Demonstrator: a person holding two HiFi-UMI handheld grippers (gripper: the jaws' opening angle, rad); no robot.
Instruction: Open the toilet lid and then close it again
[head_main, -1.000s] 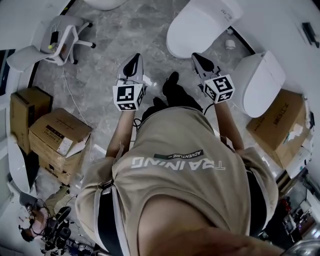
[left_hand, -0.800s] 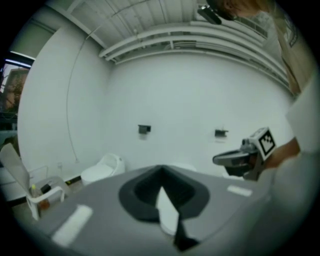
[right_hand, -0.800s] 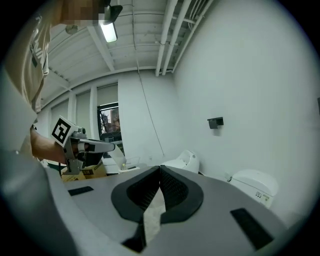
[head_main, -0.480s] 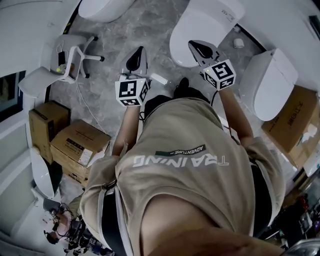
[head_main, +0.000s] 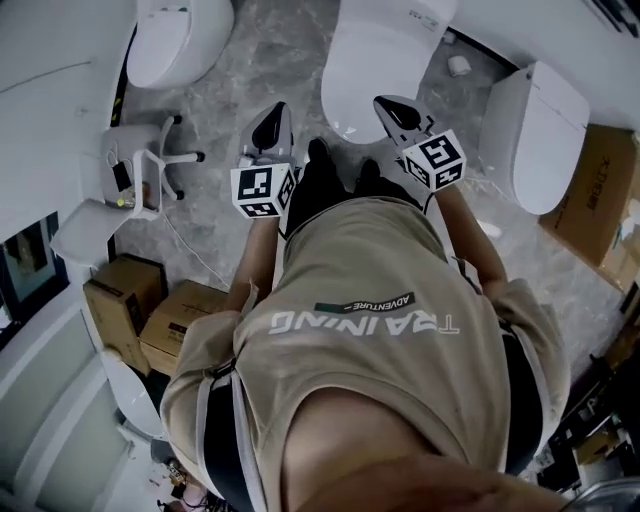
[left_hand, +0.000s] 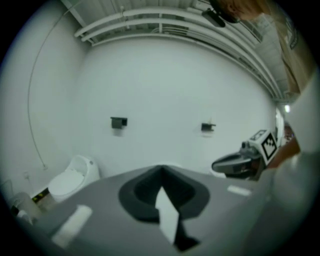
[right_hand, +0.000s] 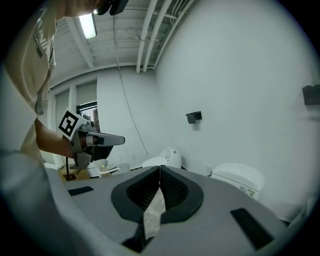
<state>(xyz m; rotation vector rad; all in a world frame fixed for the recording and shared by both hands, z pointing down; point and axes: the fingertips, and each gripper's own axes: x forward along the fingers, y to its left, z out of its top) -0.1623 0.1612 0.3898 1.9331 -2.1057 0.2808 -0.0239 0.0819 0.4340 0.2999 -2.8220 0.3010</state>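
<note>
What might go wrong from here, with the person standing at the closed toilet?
The left gripper and right gripper are both shut and empty, so they may slip off the smooth toilet lid rather than catch its edge. A second toilet and a third toilet stand close by; the wrong one might get opened.

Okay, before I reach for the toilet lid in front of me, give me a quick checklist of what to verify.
1. White oval toilet lid straight ahead, lying down shut: ok.
2. Left gripper empty, jaws together: ok.
3. Right gripper empty, jaws together: ok.
4. A gripper set at the lid's front edge: not ok, neither touches it.
5. Black shoes planted on the grey marbled floor before the toilet: ok.
6. Room behind the lid to swing up: cannot tell.
</note>
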